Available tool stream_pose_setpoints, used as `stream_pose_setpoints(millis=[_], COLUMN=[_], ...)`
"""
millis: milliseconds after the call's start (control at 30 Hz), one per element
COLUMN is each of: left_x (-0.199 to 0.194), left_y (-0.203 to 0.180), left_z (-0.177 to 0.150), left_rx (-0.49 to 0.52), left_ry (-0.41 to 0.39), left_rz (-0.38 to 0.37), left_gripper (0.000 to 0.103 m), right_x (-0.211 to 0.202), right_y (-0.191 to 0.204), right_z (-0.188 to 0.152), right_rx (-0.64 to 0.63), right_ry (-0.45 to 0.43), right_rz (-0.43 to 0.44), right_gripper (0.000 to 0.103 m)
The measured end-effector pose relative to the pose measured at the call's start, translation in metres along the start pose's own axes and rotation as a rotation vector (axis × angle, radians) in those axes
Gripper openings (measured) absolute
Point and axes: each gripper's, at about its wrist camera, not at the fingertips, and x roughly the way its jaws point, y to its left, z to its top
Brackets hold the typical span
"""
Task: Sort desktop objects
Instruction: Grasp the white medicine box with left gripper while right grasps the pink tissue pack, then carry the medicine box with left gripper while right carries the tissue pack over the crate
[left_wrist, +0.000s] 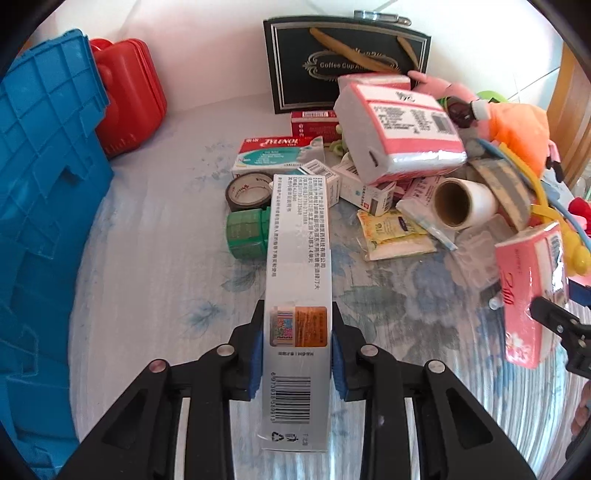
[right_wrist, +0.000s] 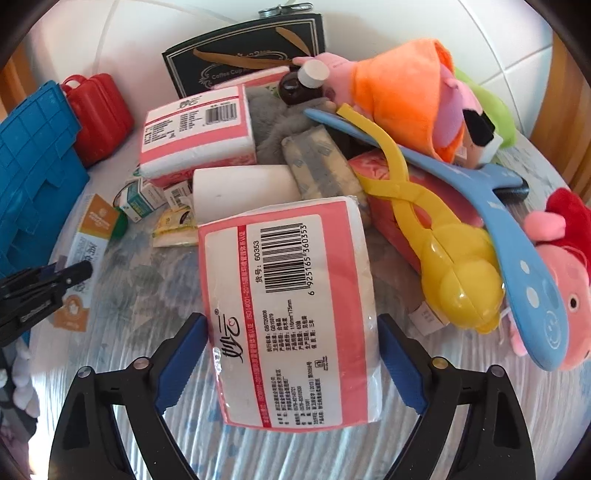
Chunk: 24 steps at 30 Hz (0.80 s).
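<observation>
I work over a table (left_wrist: 155, 258) covered in pale blue floral cloth. Behind it stands a white tiled wall (right_wrist: 498, 40). Daylight is bright and even.

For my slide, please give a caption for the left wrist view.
Left gripper shut on a long grey box above the cluttered table, blue crate at left.

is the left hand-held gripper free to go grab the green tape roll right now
Probably not: the left hand-held gripper is shut on a long white box, which juts out over the green tape roll.
</observation>
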Motion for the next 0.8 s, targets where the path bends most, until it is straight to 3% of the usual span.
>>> stream_pose_setpoints(millis=[167,367,633,800], left_x=[-0.033,-0.084,-0.168,-0.232], left_y=[0.003,0.009,0.037,0.074], left_z=[-0.01,-0.024,-0.026,-0.022], left_rx=[-0.001,-0.007,-0.031,-0.065], left_ry=[-0.052,-0.142,-0.308,-0.439], left_rz=[0.021,0.034,0.043,0.081], left_gripper=[0.029,0.029,0.029,0.029], right_x=[-0.023,-0.079,-0.165,-0.213], right_y=[0.007,0.025,0.094,0.151], right_z=[-0.012,-0.022,-0.005,0.018], right_rx=[0.004,-0.05,-0.184,-0.264], right_ry=[-0.031,-0.144,-0.345,-0.475], right_rz=[0.018,0.011,0.036,0.07], right_gripper=[0.087,0.087,0.087,0.087])
